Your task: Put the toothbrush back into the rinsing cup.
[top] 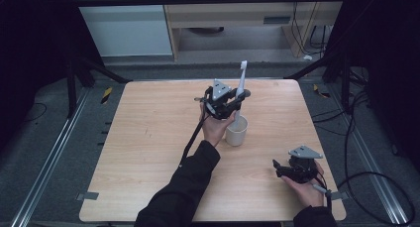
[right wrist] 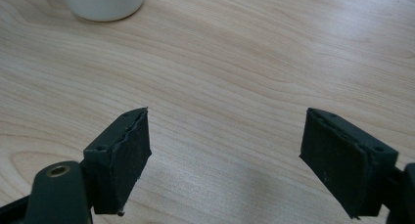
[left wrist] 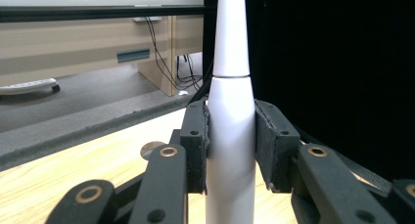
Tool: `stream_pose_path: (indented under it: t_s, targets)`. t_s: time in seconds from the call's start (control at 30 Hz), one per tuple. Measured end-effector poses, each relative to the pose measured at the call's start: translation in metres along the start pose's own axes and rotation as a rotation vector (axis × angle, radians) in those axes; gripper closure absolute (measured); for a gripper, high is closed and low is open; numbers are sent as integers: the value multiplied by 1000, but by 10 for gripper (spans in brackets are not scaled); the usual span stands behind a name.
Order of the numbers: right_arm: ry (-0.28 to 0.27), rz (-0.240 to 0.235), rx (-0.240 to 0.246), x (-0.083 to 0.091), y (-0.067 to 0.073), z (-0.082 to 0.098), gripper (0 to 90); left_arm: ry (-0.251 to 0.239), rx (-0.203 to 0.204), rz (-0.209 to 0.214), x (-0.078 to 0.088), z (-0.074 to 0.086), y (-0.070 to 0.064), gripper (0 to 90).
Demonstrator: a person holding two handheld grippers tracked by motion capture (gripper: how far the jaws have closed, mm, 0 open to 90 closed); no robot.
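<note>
Grip by the left tongs [top: 241, 99] is kept on the stiff, smooth, likely slippery white plastic electric toothbrush [left wrist: 231, 136] at its thick handle, mid-frame above the white ceramic cup [top: 236, 131], while the right tongs [right wrist: 244, 160] are held open.

Left gripper [top: 241, 99] raised, jaws clamped; right gripper [right wrist: 225, 160] low, jaws apart.

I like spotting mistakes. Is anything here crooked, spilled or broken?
Nothing stands out. The left claw holds the white toothbrush upright over the white cup, which stands unspilled on the table. The right claw waits open.
</note>
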State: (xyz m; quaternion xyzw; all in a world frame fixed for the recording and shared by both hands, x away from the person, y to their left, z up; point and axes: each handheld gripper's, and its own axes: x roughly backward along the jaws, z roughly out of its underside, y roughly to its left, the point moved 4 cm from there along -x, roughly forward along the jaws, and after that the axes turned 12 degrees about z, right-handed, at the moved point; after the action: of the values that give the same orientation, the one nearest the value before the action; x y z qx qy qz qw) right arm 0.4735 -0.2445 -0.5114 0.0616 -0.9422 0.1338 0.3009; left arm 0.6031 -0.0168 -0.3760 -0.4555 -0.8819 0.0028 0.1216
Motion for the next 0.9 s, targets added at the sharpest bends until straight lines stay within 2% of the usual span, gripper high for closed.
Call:
stream_pose_path:
  t_s: [0.37,0.9]
  targets:
    - [4,-3,0,-1,0,1,187,54,-3,-8,-12,18,1,672]
    - [8,-4,8,-2,1,1,186,124,21,-12,-22,43,5,671]
